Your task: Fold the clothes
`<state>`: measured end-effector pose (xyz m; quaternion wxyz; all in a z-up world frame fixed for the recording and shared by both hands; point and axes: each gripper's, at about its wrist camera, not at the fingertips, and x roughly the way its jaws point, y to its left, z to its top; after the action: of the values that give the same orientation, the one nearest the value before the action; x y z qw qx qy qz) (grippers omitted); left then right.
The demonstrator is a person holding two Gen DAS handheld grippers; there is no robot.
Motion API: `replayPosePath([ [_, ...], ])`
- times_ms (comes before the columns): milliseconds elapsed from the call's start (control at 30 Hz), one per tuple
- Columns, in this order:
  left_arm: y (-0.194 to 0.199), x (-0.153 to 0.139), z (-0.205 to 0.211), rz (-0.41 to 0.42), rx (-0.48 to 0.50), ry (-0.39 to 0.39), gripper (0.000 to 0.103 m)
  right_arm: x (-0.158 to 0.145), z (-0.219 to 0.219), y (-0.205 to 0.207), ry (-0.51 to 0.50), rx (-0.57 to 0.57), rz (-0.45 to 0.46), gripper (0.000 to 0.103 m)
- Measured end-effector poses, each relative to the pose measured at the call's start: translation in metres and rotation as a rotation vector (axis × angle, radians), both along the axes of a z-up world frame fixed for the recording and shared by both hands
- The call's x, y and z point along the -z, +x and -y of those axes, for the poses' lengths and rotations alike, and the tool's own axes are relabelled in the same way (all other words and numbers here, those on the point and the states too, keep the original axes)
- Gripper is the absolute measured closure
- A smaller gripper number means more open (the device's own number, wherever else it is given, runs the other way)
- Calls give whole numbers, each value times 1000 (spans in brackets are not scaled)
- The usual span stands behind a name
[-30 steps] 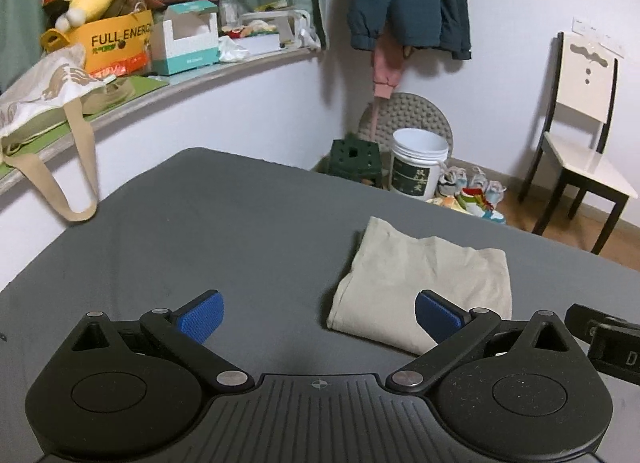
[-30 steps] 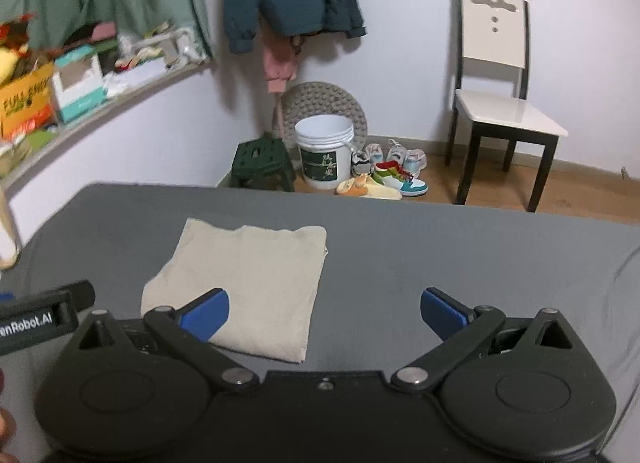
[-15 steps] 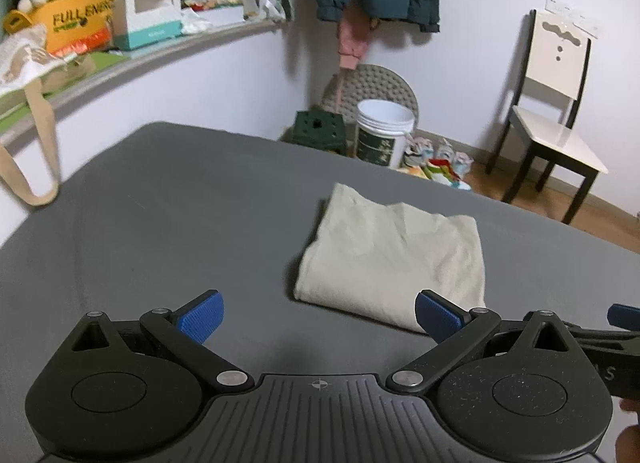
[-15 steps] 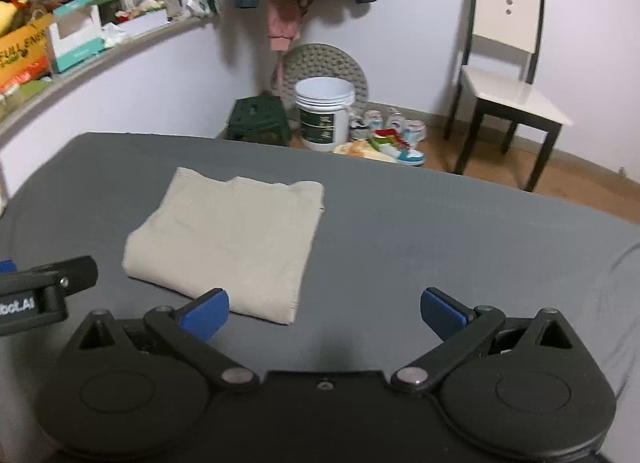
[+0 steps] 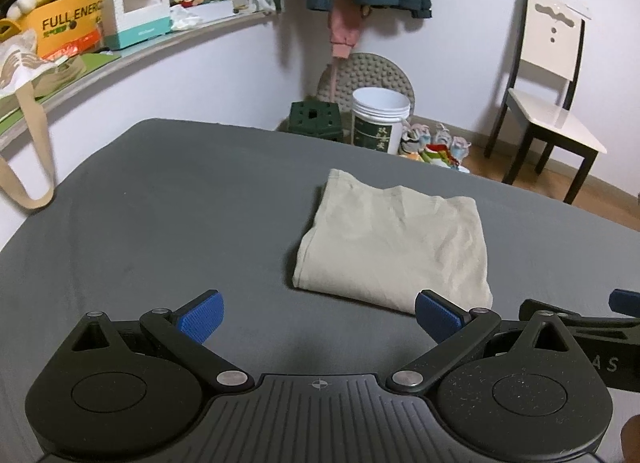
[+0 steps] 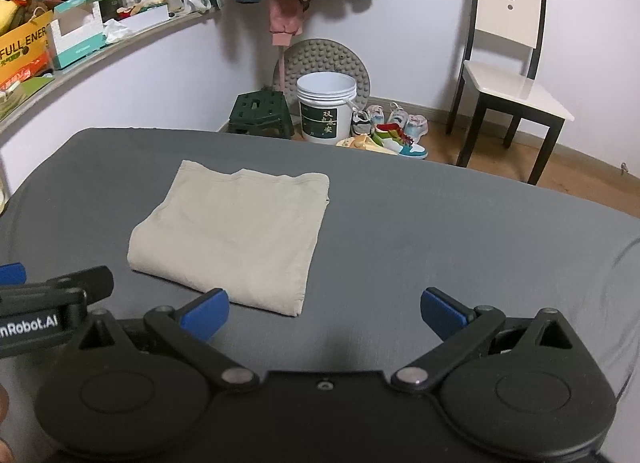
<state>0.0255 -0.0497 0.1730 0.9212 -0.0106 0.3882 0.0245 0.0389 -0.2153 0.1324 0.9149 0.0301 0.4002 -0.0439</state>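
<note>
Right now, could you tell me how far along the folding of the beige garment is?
Done, by the look of it: the beige garment lies as a compact folded rectangle, flat on the grey sheet. In hand: nothing; the left gripper and the right gripper are both open and clear of the cloth. Left: no other unfolded clothing shows on the sheet, so little or nothing seems to remain here.

beige plain garment [image 5: 394, 247], dark grey bed sheet [image 5: 180, 199], blue fingers [image 6: 204, 313] w/ black arms
</note>
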Motion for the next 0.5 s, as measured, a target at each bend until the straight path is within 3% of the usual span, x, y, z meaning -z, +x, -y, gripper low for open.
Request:
replayPosePath([
  [500,3,2,-4,-11,15,-7,1,1,-2,0,-13,1,5,0],
])
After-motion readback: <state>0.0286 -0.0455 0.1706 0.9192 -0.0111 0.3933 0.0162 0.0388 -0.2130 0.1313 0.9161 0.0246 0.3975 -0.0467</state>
